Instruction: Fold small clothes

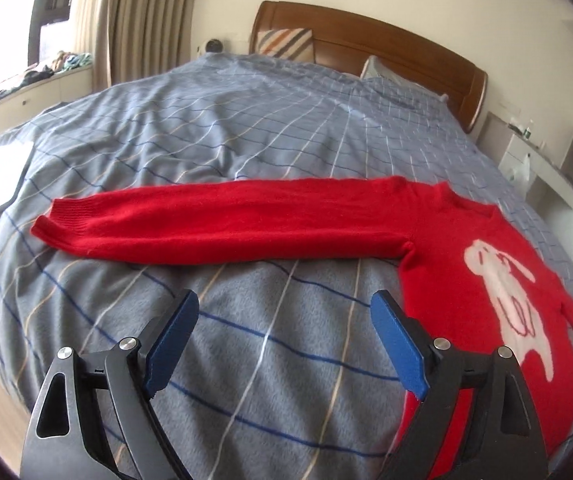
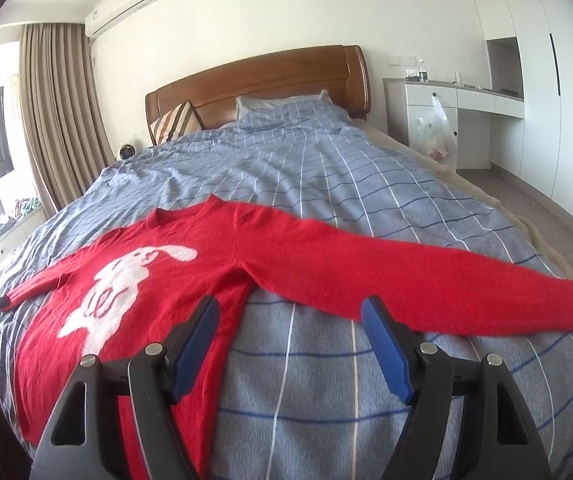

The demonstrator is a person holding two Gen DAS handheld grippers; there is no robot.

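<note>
Bedding first, from the left wrist view: a red sweater [image 1: 466,248] lies face up and flat on the blue checked duvet [image 1: 246,128], its white rabbit motif [image 1: 514,300] off to the right. One sleeve [image 1: 206,224] stretches straight out to the left, its long axis running across the picture, cuff at the far left. The left tongs [image 1: 284,308] hover above bare duvet just short of that sleeve, released, jaws wide and nothing between them. A white folded garment [image 1: 2,178] sits well apart at the left edge.

From the right wrist view, the sweater body [image 2: 134,276] lies left of centre and the other sleeve [image 2: 406,276] runs out to the right, slanting down toward its cuff. The right tongs [image 2: 290,312] are also released and empty, poised just before the armpit where sleeve meets body.

Each sleeve lies crosswise ahead of its own tongs, so I judge the next fold would bring a sleeve inward over the chest, each hand nearest its own side.
</note>
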